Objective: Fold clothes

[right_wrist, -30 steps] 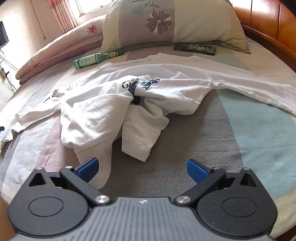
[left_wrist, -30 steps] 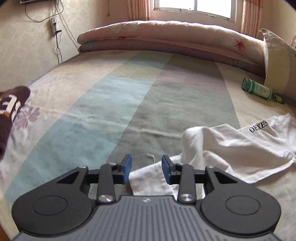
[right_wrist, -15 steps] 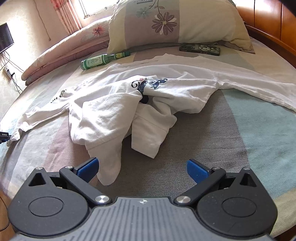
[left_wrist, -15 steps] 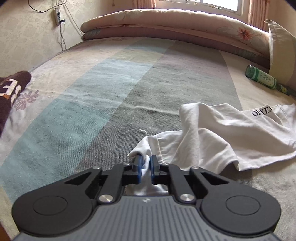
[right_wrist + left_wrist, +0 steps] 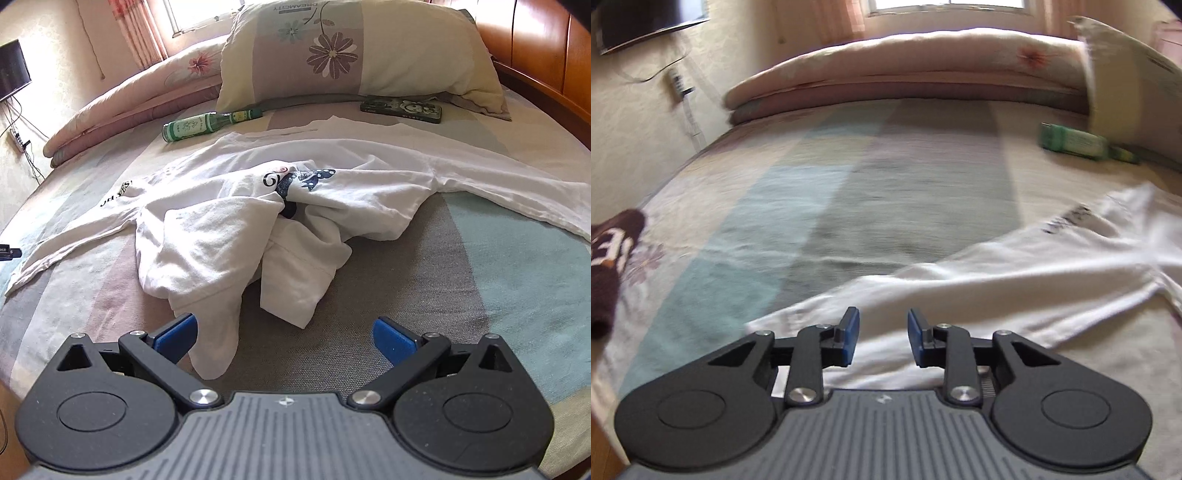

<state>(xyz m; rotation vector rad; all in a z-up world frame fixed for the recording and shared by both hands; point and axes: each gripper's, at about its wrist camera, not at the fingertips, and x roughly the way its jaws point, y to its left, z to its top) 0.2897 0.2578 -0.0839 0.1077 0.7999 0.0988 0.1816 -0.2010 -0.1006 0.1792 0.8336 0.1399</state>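
A white long-sleeved shirt point(image 5: 332, 192) with a dark print lies crumpled on the striped bed. One sleeve point(image 5: 960, 291) now lies stretched out flat toward the left. My left gripper point(image 5: 881, 341) is open just above that sleeve's end, holding nothing. My right gripper point(image 5: 282, 336) is wide open and empty, low over the bed in front of the bunched hem point(image 5: 221, 332), whose tip hangs by its left finger.
A green glass bottle point(image 5: 199, 125) and a dark phone case point(image 5: 402, 109) lie near the flowered pillow point(image 5: 351, 51). A rolled pink quilt point(image 5: 905, 70) lines the far side. A brown garment point(image 5: 609, 258) lies at the left edge. A wooden headboard point(image 5: 546, 48) stands right.
My left gripper had shut on the sleeve end, pulled it out straight to the left, and has now opened and let it go. The right gripper moved slightly closer to the hem.
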